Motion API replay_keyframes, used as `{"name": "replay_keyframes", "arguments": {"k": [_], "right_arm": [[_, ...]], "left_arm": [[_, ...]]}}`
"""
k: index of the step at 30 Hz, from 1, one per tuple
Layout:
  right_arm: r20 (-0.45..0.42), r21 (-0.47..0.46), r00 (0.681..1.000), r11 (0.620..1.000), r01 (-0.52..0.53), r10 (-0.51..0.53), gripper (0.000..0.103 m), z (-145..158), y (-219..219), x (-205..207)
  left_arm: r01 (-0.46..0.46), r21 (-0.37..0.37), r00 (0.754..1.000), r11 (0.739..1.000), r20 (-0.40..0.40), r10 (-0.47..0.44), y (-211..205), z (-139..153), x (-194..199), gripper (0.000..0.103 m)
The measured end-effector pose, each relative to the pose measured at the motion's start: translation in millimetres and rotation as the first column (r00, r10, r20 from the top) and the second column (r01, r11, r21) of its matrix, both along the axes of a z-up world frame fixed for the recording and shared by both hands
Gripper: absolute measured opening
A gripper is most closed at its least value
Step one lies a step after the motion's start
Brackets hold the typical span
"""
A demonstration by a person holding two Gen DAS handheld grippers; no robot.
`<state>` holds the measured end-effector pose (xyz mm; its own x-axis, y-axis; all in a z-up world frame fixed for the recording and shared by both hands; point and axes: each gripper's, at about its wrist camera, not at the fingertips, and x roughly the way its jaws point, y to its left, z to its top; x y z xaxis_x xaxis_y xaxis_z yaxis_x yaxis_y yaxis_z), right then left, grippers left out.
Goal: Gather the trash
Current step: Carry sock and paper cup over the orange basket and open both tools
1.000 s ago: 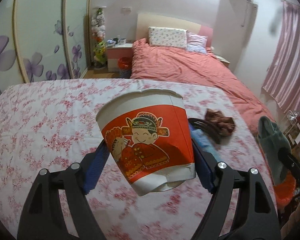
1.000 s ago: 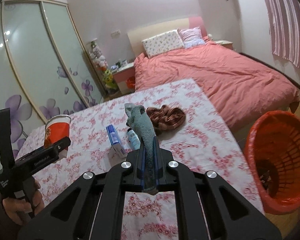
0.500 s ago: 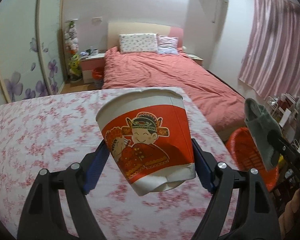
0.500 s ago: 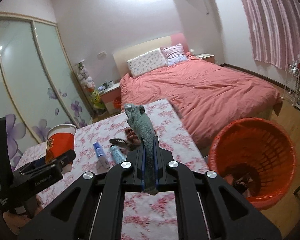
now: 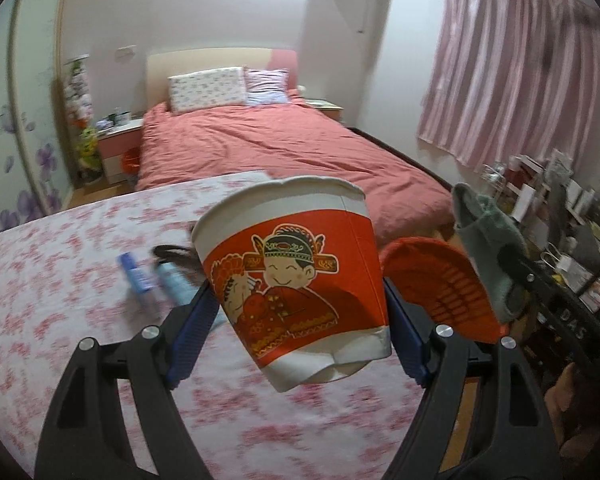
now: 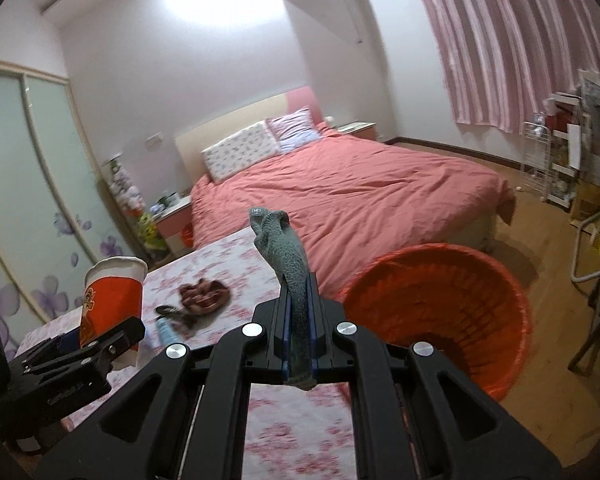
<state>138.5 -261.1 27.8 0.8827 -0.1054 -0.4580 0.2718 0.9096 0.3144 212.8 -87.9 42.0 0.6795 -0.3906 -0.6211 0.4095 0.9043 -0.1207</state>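
Observation:
My left gripper (image 5: 296,312) is shut on a red and white paper cup (image 5: 296,272) with a cartoon figure, held tilted above the flowered table (image 5: 60,264). The cup also shows in the right wrist view (image 6: 112,300). My right gripper (image 6: 298,320) is shut on a grey-green sock (image 6: 288,264) that sticks up between the fingers; the sock shows in the left wrist view (image 5: 488,248) too. An orange bin (image 6: 440,308) stands on the floor just right of the table, below and right of both grippers; it shows behind the cup in the left wrist view (image 5: 436,280).
On the table lie a blue box (image 5: 136,276), a light blue tube (image 6: 168,330), a black comb (image 6: 176,314) and a brown cloth (image 6: 204,298). A bed with a pink cover (image 6: 360,200) lies beyond. Shelves (image 6: 560,160) stand at the right wall.
Both grippers have swung right with their loads. The orange bin now looms larger and closer in both views, and the table items have shifted left.

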Motion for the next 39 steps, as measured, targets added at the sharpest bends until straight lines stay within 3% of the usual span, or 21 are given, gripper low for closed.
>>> {"name": "replay_keyframes", "arguments": {"k": [8,18,30,34,39], "right_arm": [[0.008,0.012,0.993,0.993,0.118,-0.119,0.007,-9.9,-34.8,-5.7],[-0.014,0.033,0.979,0.978,0.206,-0.205,0.007,-28.4,-64.6,-2.7],[-0.067,0.095,0.968,0.965,0.246,-0.240,0.008,-49.5,-90.7,3.1],[-0.076,0.100,0.966,0.962,0.255,-0.248,0.034,-53.8,-96.7,3.5],[-0.092,0.097,0.961,0.958,0.270,-0.262,0.046,-56.6,-94.8,3.4]], "left_arm": [[0.154,-0.020,0.988,0.988,-0.026,-0.155,-61.7,-14.0,2.7,0.078],[0.315,-0.010,0.946,0.949,-0.072,-0.315,-125.6,-39.4,13.4,0.078],[0.372,0.000,0.918,0.928,-0.148,-0.368,-164.8,-75.8,32.0,0.078],[0.366,0.016,0.917,0.930,-0.176,-0.358,-167.7,-88.5,38.6,0.079],[0.349,0.024,0.920,0.937,-0.197,-0.338,-163.3,-97.8,46.6,0.083]]}}
